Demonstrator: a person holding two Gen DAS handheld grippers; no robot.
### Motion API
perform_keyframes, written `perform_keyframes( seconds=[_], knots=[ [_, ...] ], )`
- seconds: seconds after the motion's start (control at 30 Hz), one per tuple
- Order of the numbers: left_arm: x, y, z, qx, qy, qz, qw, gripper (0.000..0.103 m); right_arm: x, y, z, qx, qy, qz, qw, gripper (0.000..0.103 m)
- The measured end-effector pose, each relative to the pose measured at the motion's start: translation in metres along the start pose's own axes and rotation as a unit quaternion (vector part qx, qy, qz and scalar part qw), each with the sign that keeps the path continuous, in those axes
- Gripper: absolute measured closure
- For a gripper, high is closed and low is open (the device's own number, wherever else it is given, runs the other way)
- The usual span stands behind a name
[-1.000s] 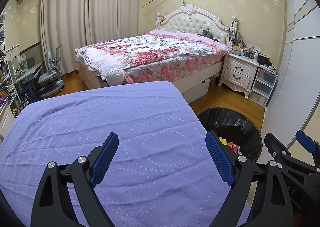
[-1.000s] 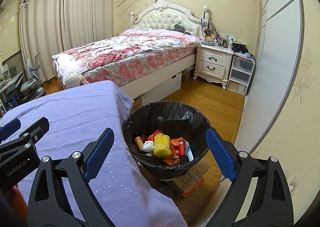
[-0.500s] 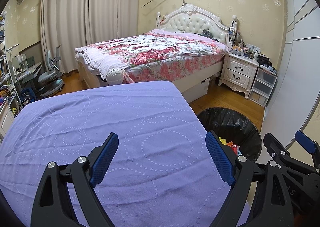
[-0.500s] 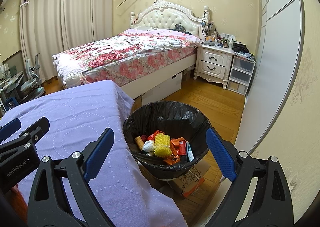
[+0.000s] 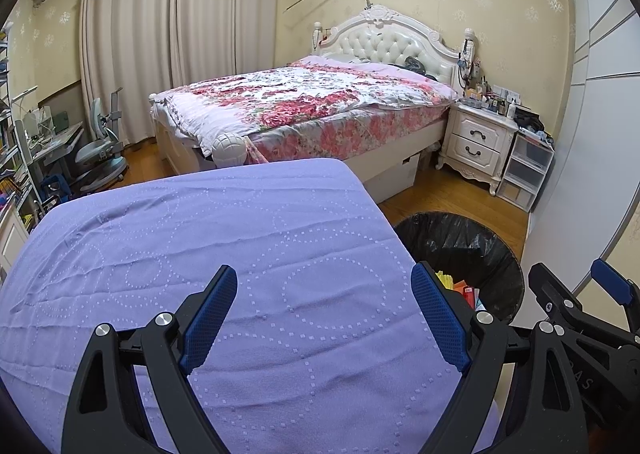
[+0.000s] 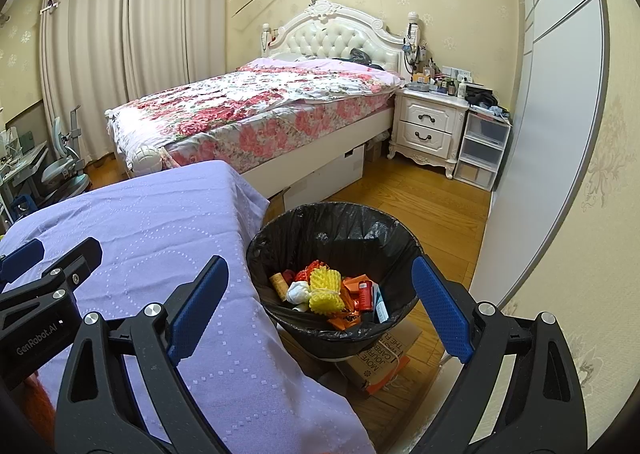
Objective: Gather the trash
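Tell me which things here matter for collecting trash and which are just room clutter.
Job:
trash bin, black-lined, beside the table
trash already inside it
purple tablecloth, no trash showing on it
left claw, open
right claw, open

Just lying about:
bed
nightstand
plastic drawers
cardboard box under the bin
desk chair

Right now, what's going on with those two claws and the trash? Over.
Left gripper open, empty, over the purple cloth. Right gripper open, empty, above the bin. Trash inside the bin. Nothing in the way.
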State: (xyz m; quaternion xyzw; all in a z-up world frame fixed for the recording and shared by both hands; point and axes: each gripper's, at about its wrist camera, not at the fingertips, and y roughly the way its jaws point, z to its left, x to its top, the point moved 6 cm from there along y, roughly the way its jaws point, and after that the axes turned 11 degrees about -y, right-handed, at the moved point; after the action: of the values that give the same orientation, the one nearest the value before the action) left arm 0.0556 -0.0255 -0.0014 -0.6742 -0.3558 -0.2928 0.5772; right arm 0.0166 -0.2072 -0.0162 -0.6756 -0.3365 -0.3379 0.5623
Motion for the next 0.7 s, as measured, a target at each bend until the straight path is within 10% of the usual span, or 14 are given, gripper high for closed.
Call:
perform_keyframes(
  seconds=[0.7],
  knots=[
    [-0.0014,-0.0001,-0.0010,0.002,0.000,-0.006,1.0000,0.017,0.0004,-0.0004,0.0004,0.000,-0.001,0.000,1.000,0.012]
  ],
)
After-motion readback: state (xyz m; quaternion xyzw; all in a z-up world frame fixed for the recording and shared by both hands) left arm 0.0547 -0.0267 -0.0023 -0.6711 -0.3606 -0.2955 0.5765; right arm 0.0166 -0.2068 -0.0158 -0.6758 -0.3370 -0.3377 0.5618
